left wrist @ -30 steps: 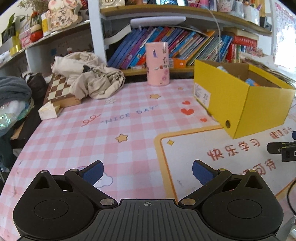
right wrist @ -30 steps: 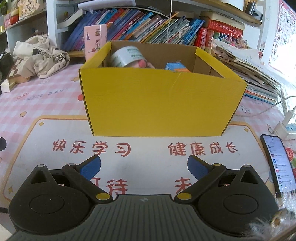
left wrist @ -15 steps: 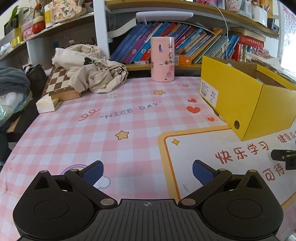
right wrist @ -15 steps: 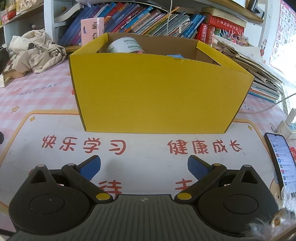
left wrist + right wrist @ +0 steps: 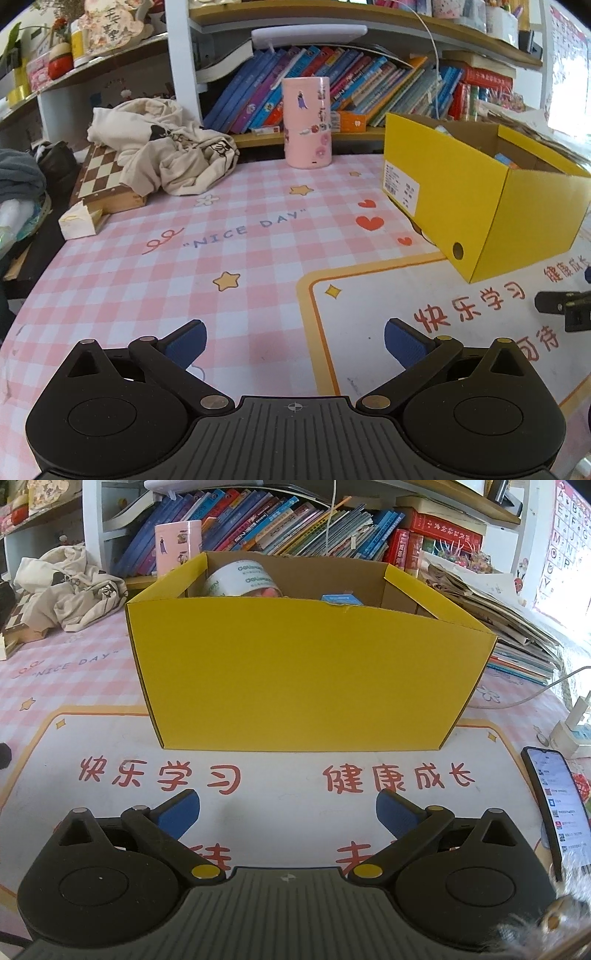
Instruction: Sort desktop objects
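A yellow cardboard box (image 5: 295,672) stands on the desk mat right ahead of my right gripper (image 5: 287,812), which is open and empty. Inside the box I see a roll of tape (image 5: 240,579) and a blue item (image 5: 341,599). The box also shows at the right of the left wrist view (image 5: 480,199). My left gripper (image 5: 293,341) is open and empty above the pink checked mat (image 5: 221,251). The right gripper's tip (image 5: 565,306) shows at the right edge of the left wrist view.
A pink cylinder (image 5: 306,122) stands at the back by the bookshelf (image 5: 369,88). Crumpled cloth (image 5: 162,147) lies over a chessboard box (image 5: 103,184), with a small white box (image 5: 79,223) beside it. A phone (image 5: 554,797) and charger (image 5: 572,731) lie at the right.
The left gripper's view has swung right and risen slightly, bringing the yellow box more into view. The right gripper's view has shifted a little relative to the box. Both grippers stay open.
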### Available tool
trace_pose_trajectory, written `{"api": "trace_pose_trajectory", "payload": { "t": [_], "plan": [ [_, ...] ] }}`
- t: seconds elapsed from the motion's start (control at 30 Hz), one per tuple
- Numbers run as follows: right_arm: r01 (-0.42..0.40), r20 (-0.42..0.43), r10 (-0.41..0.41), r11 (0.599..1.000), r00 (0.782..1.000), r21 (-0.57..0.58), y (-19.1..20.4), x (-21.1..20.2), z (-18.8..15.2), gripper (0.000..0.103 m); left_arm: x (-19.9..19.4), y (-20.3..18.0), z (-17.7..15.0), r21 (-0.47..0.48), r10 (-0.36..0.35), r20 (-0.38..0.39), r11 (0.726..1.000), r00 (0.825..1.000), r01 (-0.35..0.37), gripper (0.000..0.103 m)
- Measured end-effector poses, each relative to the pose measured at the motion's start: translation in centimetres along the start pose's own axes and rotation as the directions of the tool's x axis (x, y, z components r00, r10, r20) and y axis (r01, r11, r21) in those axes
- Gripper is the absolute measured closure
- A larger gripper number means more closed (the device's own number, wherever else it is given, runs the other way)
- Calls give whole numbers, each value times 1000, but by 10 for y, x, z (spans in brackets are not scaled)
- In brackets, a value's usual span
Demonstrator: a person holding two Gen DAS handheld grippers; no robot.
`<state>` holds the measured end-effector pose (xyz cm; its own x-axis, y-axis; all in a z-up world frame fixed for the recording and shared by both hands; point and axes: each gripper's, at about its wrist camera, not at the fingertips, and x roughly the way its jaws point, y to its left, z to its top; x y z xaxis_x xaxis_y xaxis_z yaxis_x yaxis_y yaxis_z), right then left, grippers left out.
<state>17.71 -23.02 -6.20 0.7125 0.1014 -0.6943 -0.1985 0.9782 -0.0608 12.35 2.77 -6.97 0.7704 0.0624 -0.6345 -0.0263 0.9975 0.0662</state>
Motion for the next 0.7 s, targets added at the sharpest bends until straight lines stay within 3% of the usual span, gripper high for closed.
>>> {"api": "trace_pose_trajectory", "payload": {
  "t": [0.7],
  "plan": [
    [-4, -34, 4, 1000, 999, 10, -2, 18, 2, 0, 16, 0, 4, -10, -26, 0, 1000, 1000, 26, 0]
  ]
}}
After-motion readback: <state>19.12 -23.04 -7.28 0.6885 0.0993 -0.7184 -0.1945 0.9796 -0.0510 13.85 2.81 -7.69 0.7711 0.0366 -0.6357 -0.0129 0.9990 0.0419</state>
